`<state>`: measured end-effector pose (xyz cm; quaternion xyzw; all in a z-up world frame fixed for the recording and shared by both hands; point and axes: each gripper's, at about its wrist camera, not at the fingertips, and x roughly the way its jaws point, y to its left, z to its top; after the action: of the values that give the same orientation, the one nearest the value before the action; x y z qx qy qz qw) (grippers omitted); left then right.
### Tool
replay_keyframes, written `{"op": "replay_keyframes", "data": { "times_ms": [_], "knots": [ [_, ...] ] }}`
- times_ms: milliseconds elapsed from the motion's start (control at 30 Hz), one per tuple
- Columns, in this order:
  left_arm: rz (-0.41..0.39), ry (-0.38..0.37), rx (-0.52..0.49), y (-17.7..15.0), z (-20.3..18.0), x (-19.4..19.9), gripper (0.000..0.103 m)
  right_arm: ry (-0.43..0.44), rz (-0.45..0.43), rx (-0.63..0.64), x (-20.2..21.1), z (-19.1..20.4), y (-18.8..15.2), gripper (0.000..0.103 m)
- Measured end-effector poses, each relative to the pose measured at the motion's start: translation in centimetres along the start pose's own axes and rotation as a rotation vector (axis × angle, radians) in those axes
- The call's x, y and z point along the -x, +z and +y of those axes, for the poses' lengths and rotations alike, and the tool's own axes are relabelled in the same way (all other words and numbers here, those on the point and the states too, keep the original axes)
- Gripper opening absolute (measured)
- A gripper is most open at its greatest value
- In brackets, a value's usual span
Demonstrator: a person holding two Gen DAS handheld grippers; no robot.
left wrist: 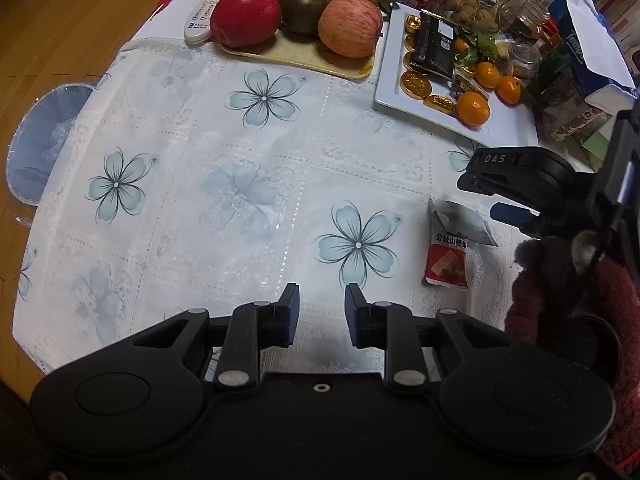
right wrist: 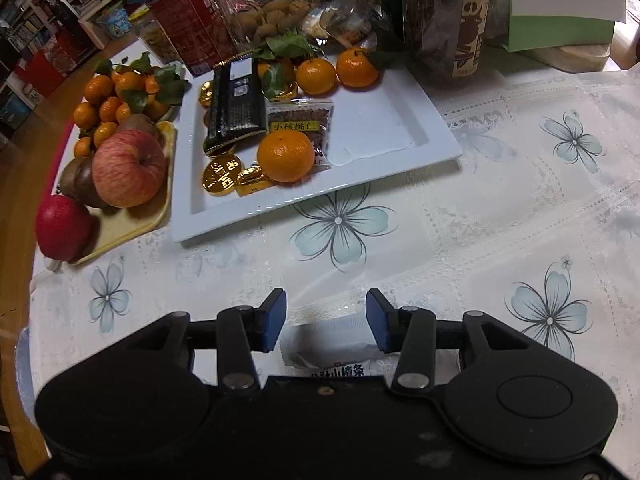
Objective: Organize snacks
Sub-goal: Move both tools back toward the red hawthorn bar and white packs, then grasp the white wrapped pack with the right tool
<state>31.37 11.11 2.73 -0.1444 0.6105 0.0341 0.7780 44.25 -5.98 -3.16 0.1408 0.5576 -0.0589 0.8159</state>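
The tablecloth [left wrist: 240,160] is white lace printed with pale blue, dark-outlined flowers. A small snack packet [left wrist: 450,248] is grey-white above and red below. The rectangular plate [right wrist: 380,136] is plain white — on it lie bright orange mandarins [right wrist: 286,156], gold foil coins [right wrist: 222,174] and a black wrapper [right wrist: 236,108]. The cream-yellow tray [right wrist: 124,224] bears a deep red apple [left wrist: 245,16] and a pink-streaked apple [right wrist: 129,168]. Both grippers are black with blue pads [right wrist: 275,320] — a dark red sleeve [left wrist: 560,304] sits beside the left one.

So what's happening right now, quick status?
Left gripper open, empty. Right gripper open over the red-and-white snack packet, not gripping. White tray ahead, path unobstructed.
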Motion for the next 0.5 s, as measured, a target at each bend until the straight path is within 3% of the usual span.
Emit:
{"op": "replay_keyframes", "data": {
  "times_ms": [200, 500],
  "knots": [
    [-0.005, -0.02, 0.028, 0.2, 0.8, 0.3, 0.034, -0.062, 0.026, 0.057, -1.7, 0.2, -0.7, 0.046],
    [0.003, -0.012, 0.016, 0.0, 0.5, 0.1, 0.034, -0.09, 0.063, 0.134, 0.5, -2.8, -3.8, 0.046]
  ]
}}
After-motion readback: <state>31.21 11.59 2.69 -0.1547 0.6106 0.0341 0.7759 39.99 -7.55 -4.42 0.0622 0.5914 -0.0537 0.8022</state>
